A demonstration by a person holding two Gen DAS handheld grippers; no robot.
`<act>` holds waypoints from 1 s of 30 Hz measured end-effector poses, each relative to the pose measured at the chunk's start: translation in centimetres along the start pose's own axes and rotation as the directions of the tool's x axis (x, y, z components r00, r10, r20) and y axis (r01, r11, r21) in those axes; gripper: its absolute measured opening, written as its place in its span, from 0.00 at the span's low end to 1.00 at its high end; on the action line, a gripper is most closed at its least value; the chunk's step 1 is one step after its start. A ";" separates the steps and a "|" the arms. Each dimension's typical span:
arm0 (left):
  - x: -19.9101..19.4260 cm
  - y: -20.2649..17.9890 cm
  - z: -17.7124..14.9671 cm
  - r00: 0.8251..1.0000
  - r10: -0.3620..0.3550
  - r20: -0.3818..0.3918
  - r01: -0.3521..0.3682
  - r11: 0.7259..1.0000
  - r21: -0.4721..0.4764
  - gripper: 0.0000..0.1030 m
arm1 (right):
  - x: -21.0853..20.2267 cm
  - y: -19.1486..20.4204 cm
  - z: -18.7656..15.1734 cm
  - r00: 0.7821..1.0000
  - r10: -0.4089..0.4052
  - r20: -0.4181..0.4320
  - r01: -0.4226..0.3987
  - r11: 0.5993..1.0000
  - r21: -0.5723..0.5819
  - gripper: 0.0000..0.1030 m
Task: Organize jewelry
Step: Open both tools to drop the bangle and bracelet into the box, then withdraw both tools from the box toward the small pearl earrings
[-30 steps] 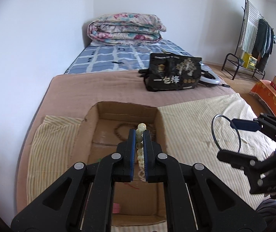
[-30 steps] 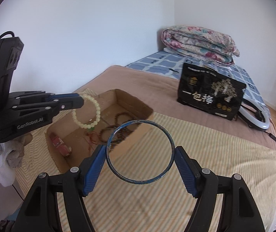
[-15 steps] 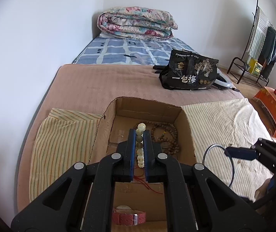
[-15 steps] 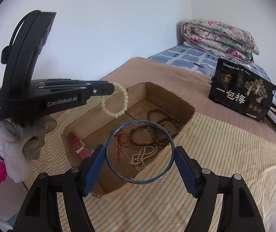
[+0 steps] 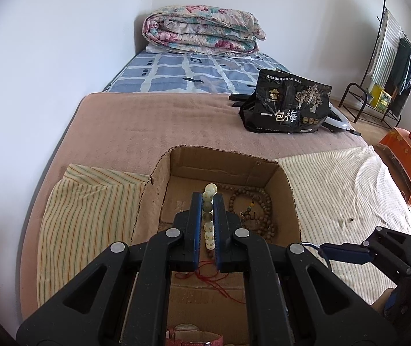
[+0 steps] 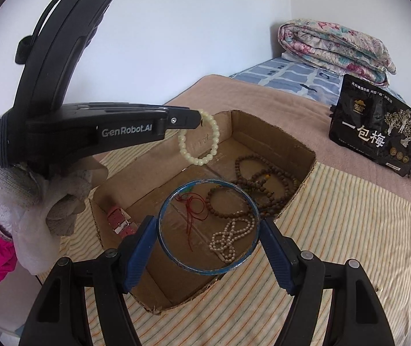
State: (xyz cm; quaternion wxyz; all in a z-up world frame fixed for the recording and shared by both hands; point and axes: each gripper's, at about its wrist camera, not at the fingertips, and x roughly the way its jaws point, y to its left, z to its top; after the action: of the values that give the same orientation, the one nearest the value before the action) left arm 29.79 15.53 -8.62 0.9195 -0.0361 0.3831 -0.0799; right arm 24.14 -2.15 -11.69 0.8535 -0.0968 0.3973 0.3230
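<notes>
My left gripper is shut on a pale green bead bracelet and holds it above the open cardboard box. In the right wrist view the bracelet hangs from the left gripper over the box. My right gripper is shut on a blue bangle, held over the box's near side. In the box lie brown bead strings, a white pearl string, a red cord and a pink watch.
The box sits on a striped cloth over a brown blanket on a bed. A black snack bag stands behind, and a folded quilt lies at the head. A clothes rack and orange box are right.
Both grippers have moved forward and lower over the box with their pieces still held. The box's contents now show fully in the right wrist view.
</notes>
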 end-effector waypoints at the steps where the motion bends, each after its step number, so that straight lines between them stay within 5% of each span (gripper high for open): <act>1: 0.1 0.0 0.0 1.000 -0.001 -0.001 0.001 1.000 0.002 0.05 | 0.1 0.0 0.0 1.000 0.001 -0.002 -0.001 1.000 0.000 0.72; 11: 0.5 -0.5 0.1 1.000 0.006 -0.005 -0.006 1.000 0.018 0.06 | 0.7 0.7 0.2 1.000 0.000 -0.006 -0.001 0.999 -0.035 0.75; 14: 0.4 -0.6 0.1 1.000 0.008 0.001 -0.008 1.000 0.016 0.31 | 0.5 0.9 0.1 1.000 -0.011 -0.001 0.011 0.999 -0.043 0.86; 30: -0.2 -0.7 0.2 1.000 0.011 0.010 -0.011 1.000 0.011 0.32 | -0.6 0.8 0.0 1.000 -0.021 0.017 0.022 0.999 -0.048 0.86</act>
State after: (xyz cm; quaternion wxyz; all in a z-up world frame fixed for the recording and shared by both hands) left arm 29.72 14.89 -8.30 0.9221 -0.0295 0.3782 -0.0766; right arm 23.38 -1.84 -11.21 0.8577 -0.1190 0.3810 0.3240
